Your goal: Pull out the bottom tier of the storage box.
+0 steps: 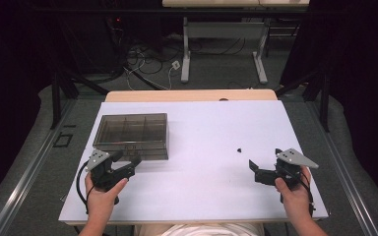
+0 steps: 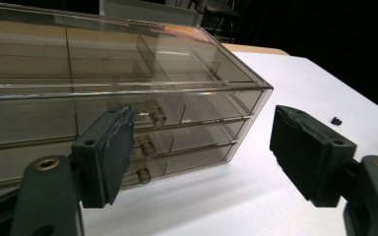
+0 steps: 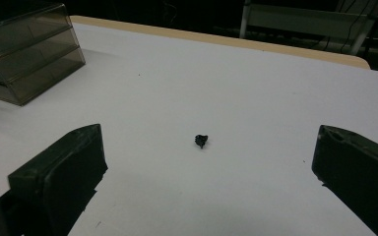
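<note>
A smoky transparent drawer box (image 1: 130,132) with small knobs on its drawer fronts stands at the left of the white tabletop (image 1: 202,196). My left gripper (image 1: 128,158) is just in front of the box's near right corner, open. In the left gripper view the box (image 2: 128,98) fills the space behind the left pad, and my left gripper (image 2: 202,147) has nothing between its pads. A tiny black piece (image 1: 239,149) lies on the table right of centre. My right gripper (image 1: 265,158) is open a short way on the near side of it. In the right gripper view the piece (image 3: 201,140) lies ahead of my right gripper (image 3: 209,167).
A wooden strip (image 1: 192,95) runs along the table's far edge. Beyond it a white desk frame (image 1: 224,49) stands on the floor among cables. Metal rails (image 1: 29,167) flank the table on both sides. The box (image 3: 24,54) is far left in the right gripper view.
</note>
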Tool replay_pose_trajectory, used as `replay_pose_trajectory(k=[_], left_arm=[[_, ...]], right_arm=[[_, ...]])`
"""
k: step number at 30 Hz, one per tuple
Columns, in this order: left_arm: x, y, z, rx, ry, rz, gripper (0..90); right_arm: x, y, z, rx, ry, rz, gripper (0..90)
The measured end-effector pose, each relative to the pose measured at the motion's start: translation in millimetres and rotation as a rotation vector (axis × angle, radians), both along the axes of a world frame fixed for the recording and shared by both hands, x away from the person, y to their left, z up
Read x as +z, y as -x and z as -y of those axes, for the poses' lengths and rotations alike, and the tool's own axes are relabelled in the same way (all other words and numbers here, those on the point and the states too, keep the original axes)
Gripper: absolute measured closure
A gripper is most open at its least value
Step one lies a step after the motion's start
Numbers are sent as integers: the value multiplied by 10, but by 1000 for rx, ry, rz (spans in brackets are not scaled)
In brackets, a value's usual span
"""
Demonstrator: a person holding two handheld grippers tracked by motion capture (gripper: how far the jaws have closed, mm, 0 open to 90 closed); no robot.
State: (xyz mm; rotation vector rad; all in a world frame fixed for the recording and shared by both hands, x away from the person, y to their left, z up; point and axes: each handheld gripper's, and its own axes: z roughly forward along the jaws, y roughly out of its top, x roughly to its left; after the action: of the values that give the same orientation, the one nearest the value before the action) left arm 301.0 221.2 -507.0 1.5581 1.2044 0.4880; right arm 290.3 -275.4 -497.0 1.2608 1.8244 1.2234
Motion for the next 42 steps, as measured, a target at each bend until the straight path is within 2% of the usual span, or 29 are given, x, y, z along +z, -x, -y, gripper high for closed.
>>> replay_pose_trajectory(k=[3,10,12,14,15,24,29,30,34,36,38,42], left_arm=[[-4,-21,5,5,23,-18,262],[-37,-75,-5,25,42,-80,300],[-40,-78,-6,28,46,-87,318],[-45,-85,-15,28,45,-103,326],[-52,-91,-24,28,52,-125,339],[-74,-111,-53,39,99,-192,367],[-75,-120,-62,53,148,-250,376],[-80,-129,-59,65,163,-272,378],[-89,-154,-68,62,176,-299,392],[-116,-180,-61,70,184,-339,405],[-122,-186,-66,71,177,-347,420],[-143,-201,-101,82,187,-389,459]], right_arm=[[-5,-2,1,-2,-4,0,0],[-8,-2,-6,4,4,2,0],[-7,1,-6,2,4,2,0],[-16,-6,-9,-4,0,15,0],[-16,-6,-9,-6,-2,13,0],[-21,-8,-11,6,3,-8,0],[-28,-14,-9,5,13,-10,0],[-28,-13,-9,6,13,-12,0],[-31,-13,-14,4,13,-10,0],[-36,-16,-19,7,12,-9,0],[-37,-16,-18,7,14,-11,0],[-44,-20,-20,7,9,-14,0]])
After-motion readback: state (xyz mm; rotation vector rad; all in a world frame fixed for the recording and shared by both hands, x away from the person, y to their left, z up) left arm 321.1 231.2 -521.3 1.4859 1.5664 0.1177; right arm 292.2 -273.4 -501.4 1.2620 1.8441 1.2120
